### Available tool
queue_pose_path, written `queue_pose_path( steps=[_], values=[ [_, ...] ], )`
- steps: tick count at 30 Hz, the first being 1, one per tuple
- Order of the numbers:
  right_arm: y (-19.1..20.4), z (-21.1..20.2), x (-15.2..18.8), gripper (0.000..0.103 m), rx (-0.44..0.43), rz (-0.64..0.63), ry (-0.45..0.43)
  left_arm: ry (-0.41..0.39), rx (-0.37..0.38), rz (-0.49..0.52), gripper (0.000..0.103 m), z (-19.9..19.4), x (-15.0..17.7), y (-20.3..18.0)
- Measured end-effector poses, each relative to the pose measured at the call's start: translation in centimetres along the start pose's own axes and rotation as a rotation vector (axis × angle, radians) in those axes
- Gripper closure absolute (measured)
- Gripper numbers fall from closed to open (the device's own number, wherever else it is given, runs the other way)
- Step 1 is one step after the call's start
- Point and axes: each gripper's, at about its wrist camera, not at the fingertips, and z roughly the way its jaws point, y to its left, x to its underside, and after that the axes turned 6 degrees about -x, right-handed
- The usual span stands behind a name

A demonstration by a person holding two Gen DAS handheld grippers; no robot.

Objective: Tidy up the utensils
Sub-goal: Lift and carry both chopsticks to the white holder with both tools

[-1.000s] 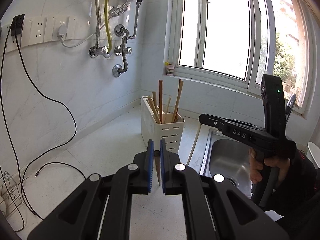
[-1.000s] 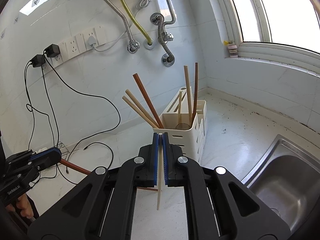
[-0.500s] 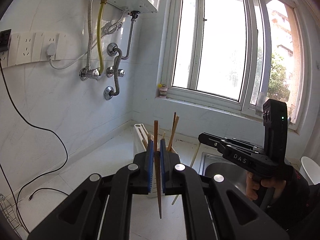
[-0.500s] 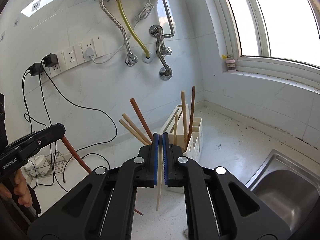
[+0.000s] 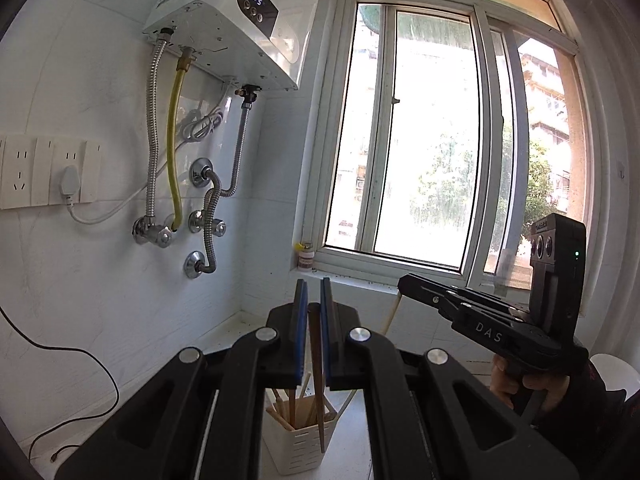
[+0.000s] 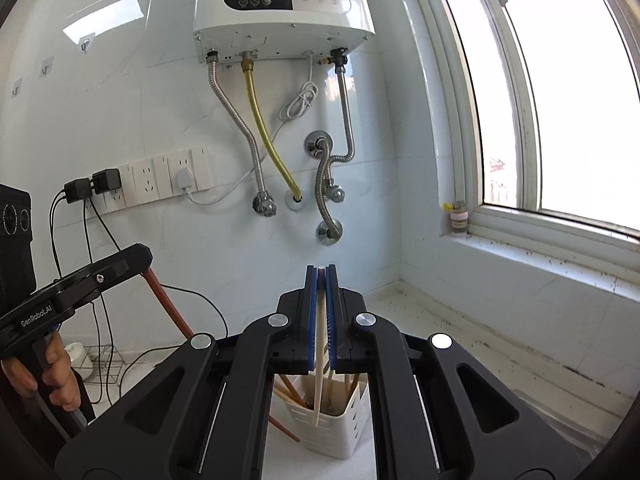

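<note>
Two tools in play, each clamped on one chopstick above the same holder. Left tool point(image 5: 315, 300): blue pads pinched narrow on a dark brown chopstick point(image 5: 317, 380), which hangs nearly upright, its lower tip in front of the white slotted utensil holder point(image 5: 298, 446); whether the tip is inside the holder or just before its wall, cannot tell. Right tool point(image 6: 321, 280): pads tight on a pale cream chopstick point(image 6: 319, 364), also near vertical, its lower end over the holder's open top point(image 6: 340, 424). The holder stands on the white counter point(image 6: 460, 360) near the wall corner, with several wooden and brown chopsticks leaning in it. In the right wrist view the left tool shows at the left edge with the brown chopstick slanting down from it. Wall-mounted water heater point(image 6: 280, 4) reads 65, hoses below it. Window point(image 5: 424, 140) to the right, a small jar point(image 6: 459, 218) on its sill. Sockets and cables point(image 6: 86, 216) on the left wall.
</note>
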Motion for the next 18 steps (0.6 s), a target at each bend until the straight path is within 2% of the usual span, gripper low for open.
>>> queue_pose_path(
  steps=[9, 18],
  values=[
    [0.3, 0.7, -2.7, 0.099, 0.029, -0.059, -0.057, -0.082, -0.022, -0.004, 0.097, 1.3, -2.6, -0.2],
    [-0.3, 3.1, -1.8, 0.099, 0.04, -0.054, -0.014, -0.092, -0.068, 0.031, 0.097, 4.3, -3.1, -0.8]
  ],
)
